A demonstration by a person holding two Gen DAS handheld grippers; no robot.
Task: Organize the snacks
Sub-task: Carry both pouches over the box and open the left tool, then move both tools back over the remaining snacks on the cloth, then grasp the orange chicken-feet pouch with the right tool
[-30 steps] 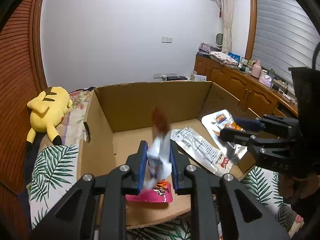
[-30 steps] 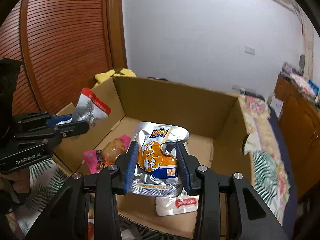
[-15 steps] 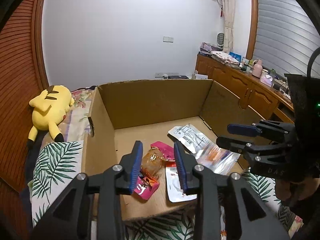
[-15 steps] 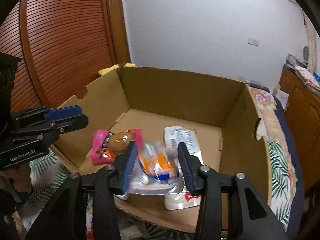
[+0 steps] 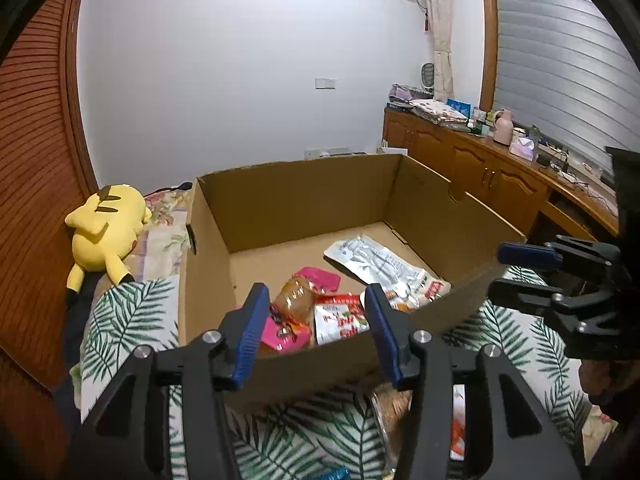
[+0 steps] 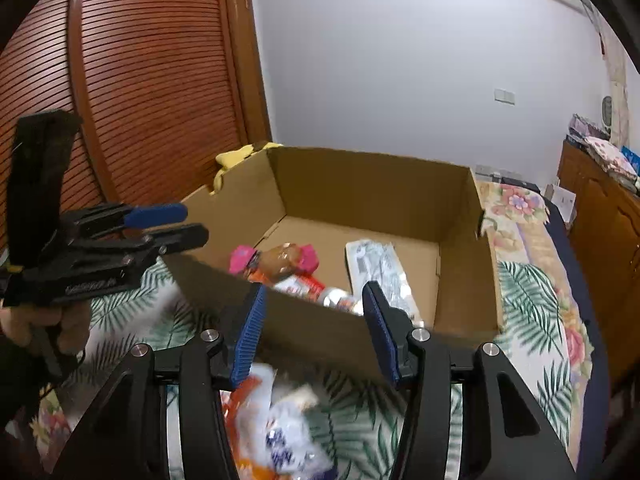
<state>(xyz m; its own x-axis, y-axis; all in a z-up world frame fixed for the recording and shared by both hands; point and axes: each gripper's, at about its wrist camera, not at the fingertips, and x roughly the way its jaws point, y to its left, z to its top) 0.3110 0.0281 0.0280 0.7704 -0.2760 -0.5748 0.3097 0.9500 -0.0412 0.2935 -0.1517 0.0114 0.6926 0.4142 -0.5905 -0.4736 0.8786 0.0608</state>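
An open cardboard box (image 5: 304,208) (image 6: 360,184) on the bed holds several snack packets: a pink packet (image 5: 320,278), a brown bun (image 5: 298,300) (image 6: 280,258), a red-and-white packet (image 5: 338,318) and a white-grey pouch (image 5: 376,260) (image 6: 372,260). My left gripper (image 5: 314,332) is open and empty, in front of the box's near wall. My right gripper (image 6: 314,328) is open and empty, outside the near wall. Loose snack packets (image 6: 276,436) lie blurred on the bedspread below it. Each gripper shows in the other's view, left (image 6: 160,224) and right (image 5: 524,268).
A yellow plush toy (image 5: 106,228) lies left of the box. The leaf-print bedspread (image 5: 132,320) surrounds the box. A wooden cabinet (image 5: 480,176) with clutter runs along the right wall. A slatted wooden door (image 6: 140,80) stands on the left. More packets (image 5: 394,412) lie under the left gripper.
Both grippers opened and dropped their packets into the box, then pulled back out over its near wall toward the bedspread.
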